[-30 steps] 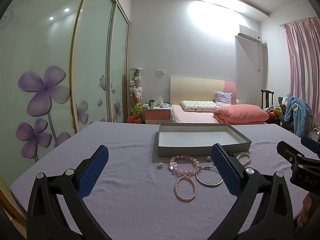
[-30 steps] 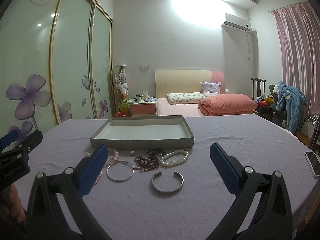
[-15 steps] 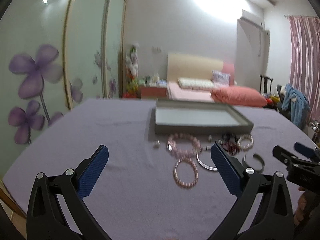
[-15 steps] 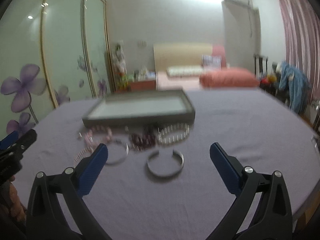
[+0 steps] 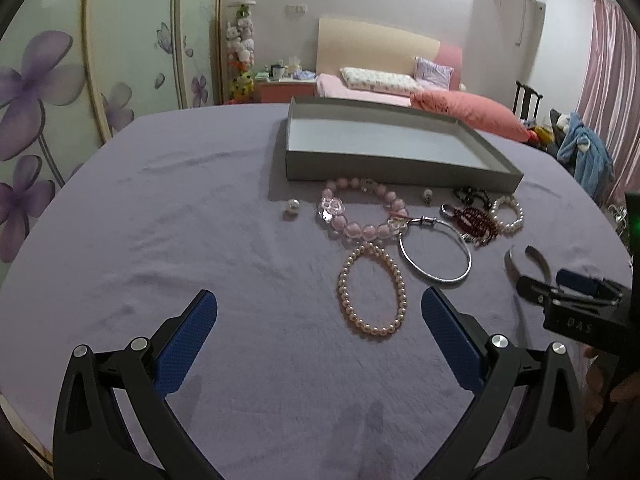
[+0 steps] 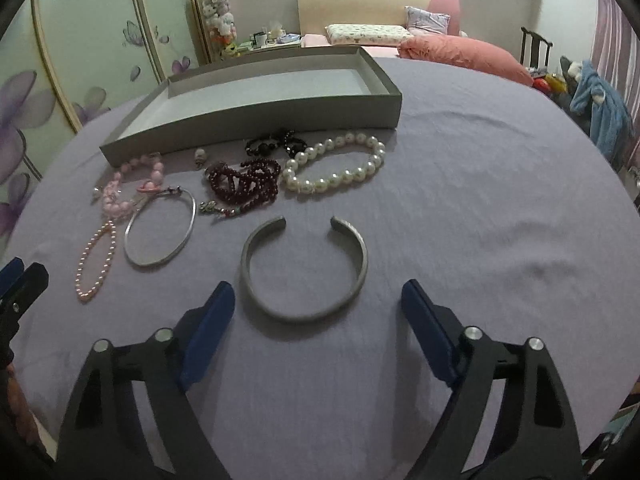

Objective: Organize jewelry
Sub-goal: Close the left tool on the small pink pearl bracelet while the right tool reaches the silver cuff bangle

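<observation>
Several bracelets lie on the purple cloth in front of a shallow grey tray (image 6: 256, 128). My right gripper (image 6: 318, 292) hovers over an open silver cuff (image 6: 304, 314). Its jaws are closing, the cuff's near arc sits between the fingertips, and the pads do not press it. Beyond it lie a white pearl bracelet (image 6: 336, 178), dark red beads (image 6: 244, 184) and a thin silver bangle (image 6: 160, 260). My left gripper (image 5: 318, 308) stands open with nothing in it, just short of a pink pearl bracelet (image 5: 374, 330). A chunky pink bead bracelet (image 5: 360, 232) lies nearer the tray (image 5: 400, 168).
Black beads (image 6: 276, 144) and two loose small beads (image 5: 291, 206) lie by the tray's front wall. The round table's edge curves close on both sides. A bed (image 5: 400, 84), flowered wardrobe doors (image 5: 48, 80) and a chair with blue clothes (image 6: 604, 112) stand beyond.
Both grippers have tipped downward and come closer to the jewelry, which now fills the lower views. The right gripper's jaws have narrowed around the silver cuff.
</observation>
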Tool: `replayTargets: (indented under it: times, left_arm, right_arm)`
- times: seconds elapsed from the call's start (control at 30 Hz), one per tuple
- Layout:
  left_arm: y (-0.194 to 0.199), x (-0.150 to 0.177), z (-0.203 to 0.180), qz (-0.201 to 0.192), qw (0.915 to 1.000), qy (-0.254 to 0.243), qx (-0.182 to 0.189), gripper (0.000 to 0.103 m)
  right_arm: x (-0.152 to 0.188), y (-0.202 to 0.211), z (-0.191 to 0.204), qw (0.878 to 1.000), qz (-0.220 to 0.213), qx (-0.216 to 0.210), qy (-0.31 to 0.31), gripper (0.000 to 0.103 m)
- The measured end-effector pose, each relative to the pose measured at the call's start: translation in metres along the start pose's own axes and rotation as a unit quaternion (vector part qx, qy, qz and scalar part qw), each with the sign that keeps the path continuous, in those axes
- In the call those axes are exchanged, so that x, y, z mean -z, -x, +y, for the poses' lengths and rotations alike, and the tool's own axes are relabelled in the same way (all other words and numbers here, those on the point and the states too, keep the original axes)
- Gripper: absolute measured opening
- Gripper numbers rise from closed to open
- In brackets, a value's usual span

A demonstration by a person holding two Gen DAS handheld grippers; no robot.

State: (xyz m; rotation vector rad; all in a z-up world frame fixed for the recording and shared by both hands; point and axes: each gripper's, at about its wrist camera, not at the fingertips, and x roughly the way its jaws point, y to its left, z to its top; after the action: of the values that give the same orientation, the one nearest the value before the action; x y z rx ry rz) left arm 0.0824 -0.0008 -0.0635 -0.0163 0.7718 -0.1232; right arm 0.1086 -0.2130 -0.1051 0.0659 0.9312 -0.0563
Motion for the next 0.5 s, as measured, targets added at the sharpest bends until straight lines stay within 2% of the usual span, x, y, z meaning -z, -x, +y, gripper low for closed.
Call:
replayTargets:
  times: [0.17, 0.23, 0.5]
  left_arm:
    - [-0.01, -0.006, -0.002, 0.012, 0.9998, -0.013, -0.002, 0.099]
    - [-0.014, -0.009, -0.003, 0.017, 0.9997, -0.017, -0.004, 0.092]
    - [-0.033, -0.012, -0.005, 0.045, 0.9988, -0.016, 0.008, 0.061]
  right_arm:
    - [-0.005, -0.007, 0.007, 1.0, -0.006, 0.008, 0.011, 0.074]
    - [-0.005, -0.007, 0.009, 1.0, -0.016, 0.004, 0.019, 0.066]
    - [-0.011, -0.007, 0.005, 1.0, -0.015, -0.001, 0.017, 0.066]
